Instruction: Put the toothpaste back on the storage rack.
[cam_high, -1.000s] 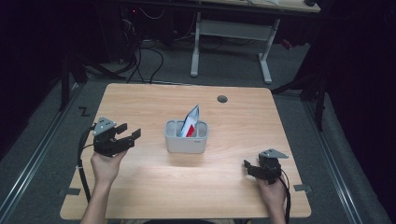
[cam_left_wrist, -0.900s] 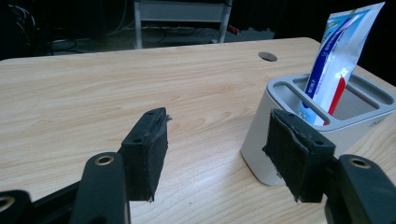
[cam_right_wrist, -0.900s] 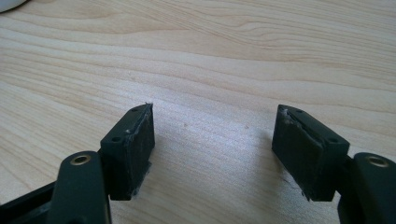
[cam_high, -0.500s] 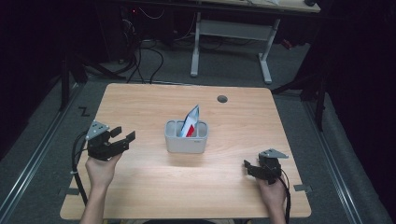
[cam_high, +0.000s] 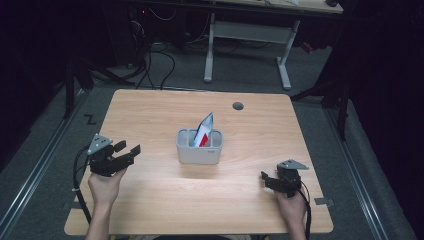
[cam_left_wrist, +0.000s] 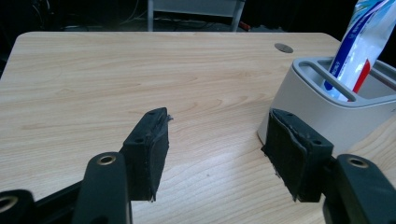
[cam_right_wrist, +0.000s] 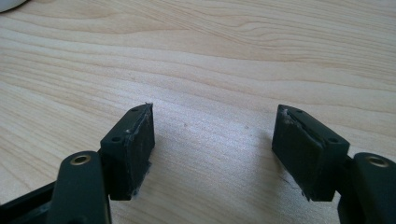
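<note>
Left gripper (cam_high: 127, 151) held near the wooden table's (cam_high: 150, 120) left edge, jaws wide apart, gripping nothing. Right gripper (cam_high: 266, 178) near the front right, likewise spread and empty. Between them, mid-table, a grey holder (cam_high: 199, 152) with a toothpaste tube (cam_high: 204, 131) leaning inside.

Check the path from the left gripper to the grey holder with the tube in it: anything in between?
Nothing visible. Bare table lies between the open left gripper and the grey holder; the tube stands inside it.
</note>
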